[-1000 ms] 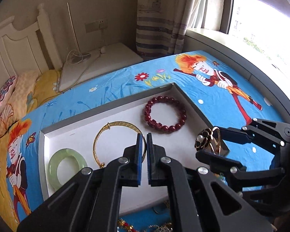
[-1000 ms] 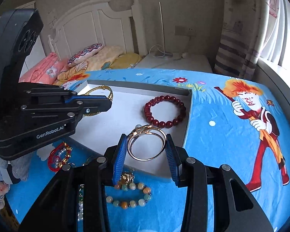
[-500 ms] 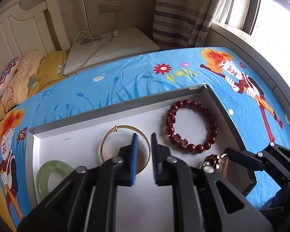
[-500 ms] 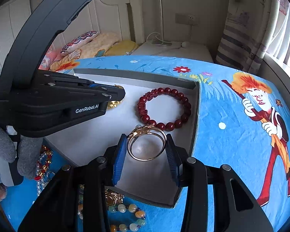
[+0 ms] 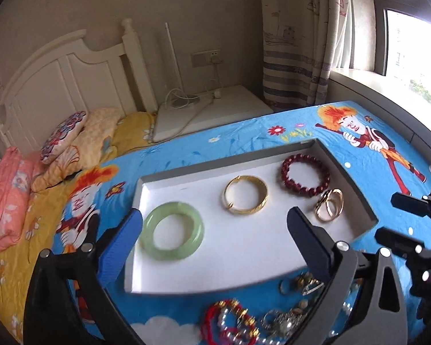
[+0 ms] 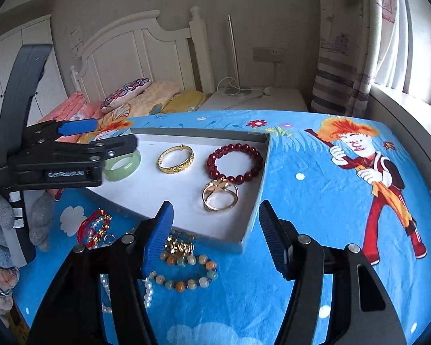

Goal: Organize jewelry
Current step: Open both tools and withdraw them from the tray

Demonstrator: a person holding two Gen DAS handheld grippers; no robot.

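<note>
A white tray (image 5: 244, 261) on the bed holds a green jade bangle (image 5: 172, 209), a gold bangle (image 5: 262, 201), a red bead bracelet (image 5: 285, 172) and a rose-gold bangle (image 5: 321, 202). My left gripper (image 5: 214, 215) hovers over the tray's near side, jaws opening wide, nothing between them. My right gripper (image 6: 216, 210) sits just short of the rose-gold bangle (image 6: 219, 185), which lies free in the tray (image 6: 158, 198). Its jaws are opening and the pads touch nothing. The right wrist view also shows the left gripper (image 6: 112, 133) over the green bangle (image 6: 129, 162).
Loose jewelry lies on the blue cartoon bedspread in front of the tray: a multicolour bead bracelet (image 6: 180, 285), red and pearl strands (image 5: 230, 322) and gold pieces (image 6: 181, 247). Pillows (image 5: 63, 135) and a white headboard (image 5: 57, 86) are behind; a window ledge runs along the right.
The right gripper let go of the rose-gold bangle, which now lies in the tray, and drew back. The left gripper opened from shut to wide and pulled back towards the tray's near side.
</note>
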